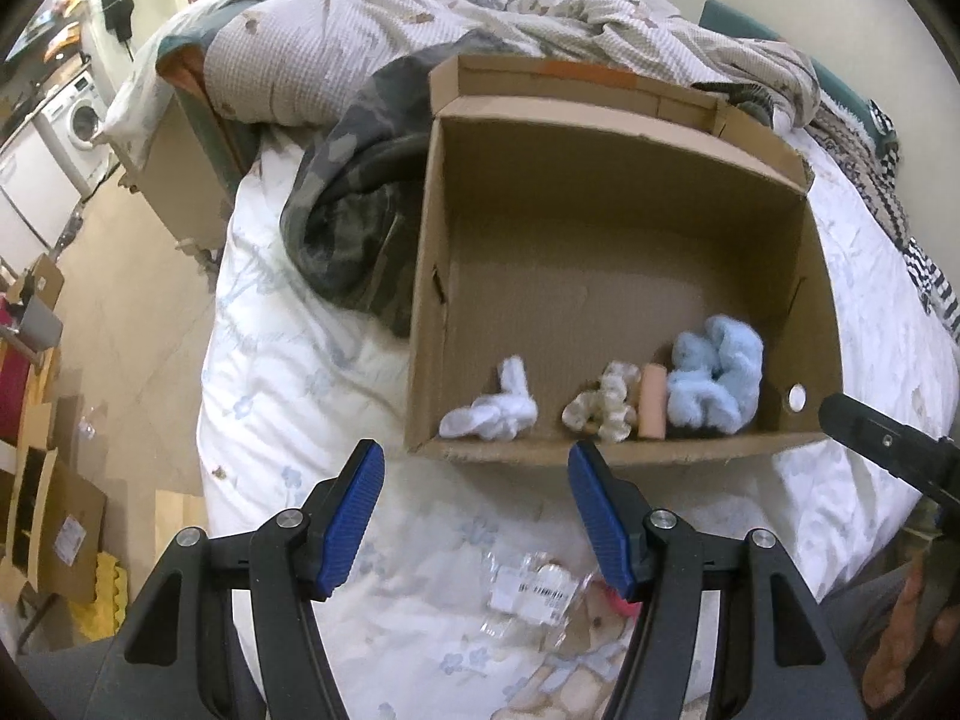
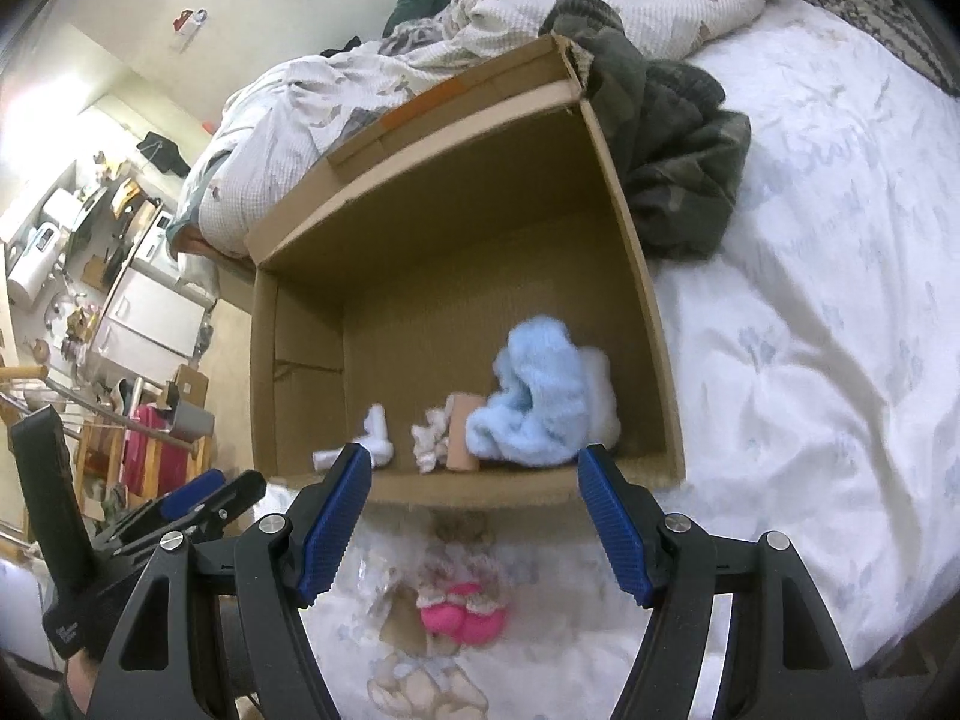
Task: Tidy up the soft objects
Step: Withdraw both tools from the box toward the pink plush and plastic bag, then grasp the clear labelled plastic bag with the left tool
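White bedding with a pale blue flower print covers the bed [image 1: 288, 354], and an open cardboard box [image 1: 606, 180] sits on it with a rumpled quilt [image 1: 372, 30] and a camouflage garment [image 1: 348, 228] behind and beside it. Along the box's near wall lie four soft things in a row: a white sock bundle [image 1: 489, 414], a cream patterned scrunchie [image 1: 603, 411], a small peach roll [image 1: 652, 401] touching it, and a fluffy light blue cloth [image 1: 714, 381] next to the roll. On the bedding just in front of the box lie a clear plastic wrapper [image 1: 528, 594] with a barcode label and a pair of pink knitted socks [image 2: 462, 606].

Both tools hover over the bedding short of the box. The left gripper [image 1: 474, 516] stands partly open with nothing between its blue pads [image 1: 354, 522]. The right gripper [image 2: 474, 519] stands wider apart, also empty, above the pink socks.
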`<state>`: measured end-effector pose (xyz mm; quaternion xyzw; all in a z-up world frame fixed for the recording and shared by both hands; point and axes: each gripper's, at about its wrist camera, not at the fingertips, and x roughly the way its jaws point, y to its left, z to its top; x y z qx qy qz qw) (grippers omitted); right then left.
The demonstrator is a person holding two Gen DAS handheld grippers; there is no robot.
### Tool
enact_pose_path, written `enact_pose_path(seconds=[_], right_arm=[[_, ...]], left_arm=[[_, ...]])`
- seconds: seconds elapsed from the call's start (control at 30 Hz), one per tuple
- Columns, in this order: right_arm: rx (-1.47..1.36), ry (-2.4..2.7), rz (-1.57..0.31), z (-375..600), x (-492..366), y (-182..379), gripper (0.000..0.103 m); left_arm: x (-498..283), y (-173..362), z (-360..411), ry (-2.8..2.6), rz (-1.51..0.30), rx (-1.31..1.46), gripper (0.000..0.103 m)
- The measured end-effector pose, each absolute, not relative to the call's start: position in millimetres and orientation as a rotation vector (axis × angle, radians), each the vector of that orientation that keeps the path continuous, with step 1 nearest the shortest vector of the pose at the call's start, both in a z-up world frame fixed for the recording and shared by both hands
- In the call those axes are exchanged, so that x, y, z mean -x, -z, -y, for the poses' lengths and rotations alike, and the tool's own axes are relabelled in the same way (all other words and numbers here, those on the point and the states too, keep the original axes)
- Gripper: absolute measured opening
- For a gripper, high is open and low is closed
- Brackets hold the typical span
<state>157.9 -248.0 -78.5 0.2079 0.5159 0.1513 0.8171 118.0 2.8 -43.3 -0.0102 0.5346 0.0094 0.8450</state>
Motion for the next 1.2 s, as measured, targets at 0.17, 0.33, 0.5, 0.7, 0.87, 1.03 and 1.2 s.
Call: enact_pose_path(seconds=[0.17, 0.33, 0.5, 0.7, 0.87, 1.03, 1.2], right_arm=[[-0.424, -0.334, -1.146, 242.1, -149.2, 86.7, 0.076], [-0.358, -0.335, -1.216, 231.2, -148.1, 99.7, 0.076], [-0.338, -0.319, -1.276, 225.8, -148.7, 112.7, 0.076], [-0.322, -0.318, -1.288, 223.9, -149.0, 115.9, 0.076], [-0.339, -0.31, -1.299, 225.5, -152.1, 118.4, 0.076], [-0.328, -0.32, -1.309, 221.0, -153.1, 120.2, 0.076], [-0.33, -0.342, -1.334, 216.1, -153.9, 125.9, 0.076]], left_arm=[[-107.9, 67.6, -8.3, -0.033, -1.218, -0.023, 0.061], [-96.4, 101.7, -4.5, 0.018, -1.355, -0.024, 0.061], [-95.5, 119.0, 4.4, 0.071, -1.414, 0.045, 0.061], [-97.1, 131.7, 25.3, 0.131, -1.461, 0.034, 0.061], [-101.4, 154.6, 28.2, 0.11, -1.518, 0.044, 0.058], [-108.8, 162.8, 22.1, 0.095, -1.525, 0.082, 0.032], [-112.1, 162.6, 17.5, 0.079, -1.526, 0.09, 0.012]])
